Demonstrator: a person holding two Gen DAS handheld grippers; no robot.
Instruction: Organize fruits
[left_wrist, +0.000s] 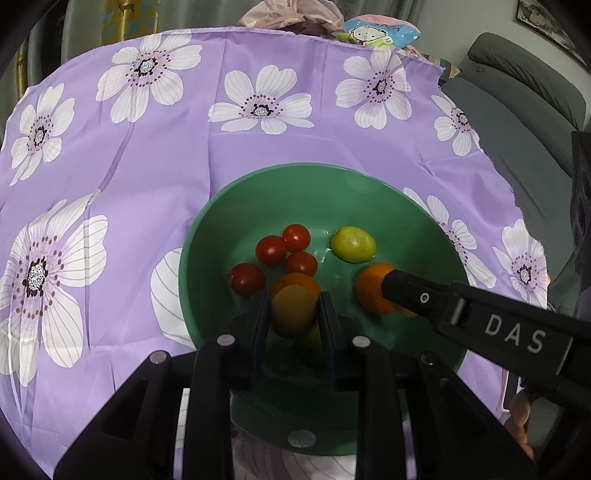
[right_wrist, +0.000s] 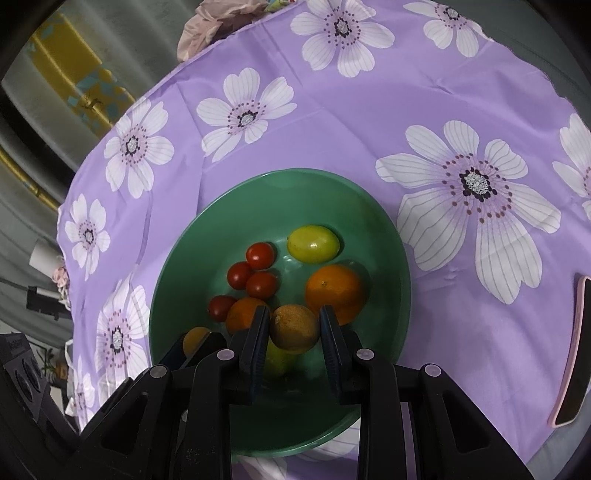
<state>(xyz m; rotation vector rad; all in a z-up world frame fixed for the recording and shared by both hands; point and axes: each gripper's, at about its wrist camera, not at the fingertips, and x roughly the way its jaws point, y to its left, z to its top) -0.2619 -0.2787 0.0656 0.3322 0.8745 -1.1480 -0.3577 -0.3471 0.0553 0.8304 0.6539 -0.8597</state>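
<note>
Tablecloth (left_wrist: 177, 158) lilac purple, printed with big white flowers, thin grey petal lines, dark dotted centres. Bowl (left_wrist: 295, 177) plain green, glossy. Four cherry tomatoes (left_wrist: 271, 250) deep red. Grape-shaped fruit (left_wrist: 353, 244) yellow-green with a shiny spot. Big orange (right_wrist: 334, 291) bright orange. Fruit between left gripper (left_wrist: 294, 314) pads dull yellow-orange; another orange fruit (left_wrist: 295, 281) right behind it. Fruit in right gripper (right_wrist: 294, 329) brownish tan, speckled skin. Both grippers matte black, pads dark blue-black, white "DAS" lettering on one. Phone (right_wrist: 570, 350) black face, pink case. Sofa (left_wrist: 517, 103) grey-green. Curtain (right_wrist: 74, 74) yellow with teal patches
</note>
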